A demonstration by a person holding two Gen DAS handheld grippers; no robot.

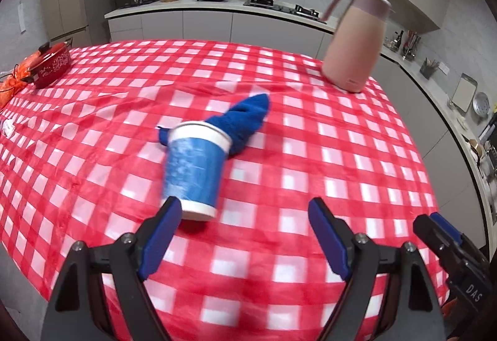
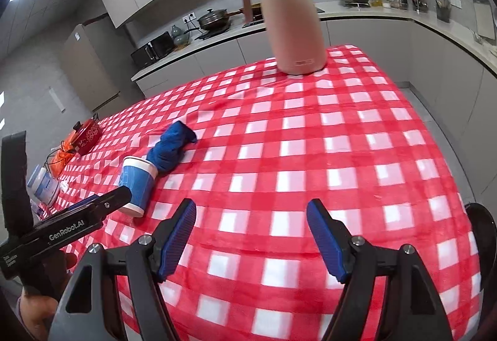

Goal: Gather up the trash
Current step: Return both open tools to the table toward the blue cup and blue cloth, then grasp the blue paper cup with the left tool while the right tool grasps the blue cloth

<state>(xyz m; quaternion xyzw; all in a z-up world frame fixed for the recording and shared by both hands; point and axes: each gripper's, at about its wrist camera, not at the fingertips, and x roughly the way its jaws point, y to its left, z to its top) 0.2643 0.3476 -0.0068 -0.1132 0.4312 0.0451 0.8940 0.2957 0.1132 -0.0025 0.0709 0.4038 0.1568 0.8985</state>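
Note:
A blue paper cup with a white rim (image 1: 194,170) stands on the red-and-white checked tablecloth (image 1: 310,154). A crumpled blue cloth (image 1: 245,120) lies right behind it, touching the rim. My left gripper (image 1: 243,202) is open and empty. Its left fingertip overlaps the cup's base in the left wrist view, and the cup is just ahead of that finger rather than between the jaws. My right gripper (image 2: 251,204) is open over bare tablecloth, with the cup (image 2: 136,185) and cloth (image 2: 170,151) off to its left.
A tall pink jug (image 2: 292,20) stands near the table's far right corner. A red lidded pot (image 2: 88,135), an orange bag (image 2: 60,159) and a white-and-blue tub (image 2: 43,182) sit at the left edge. Kitchen counters run behind and to the right.

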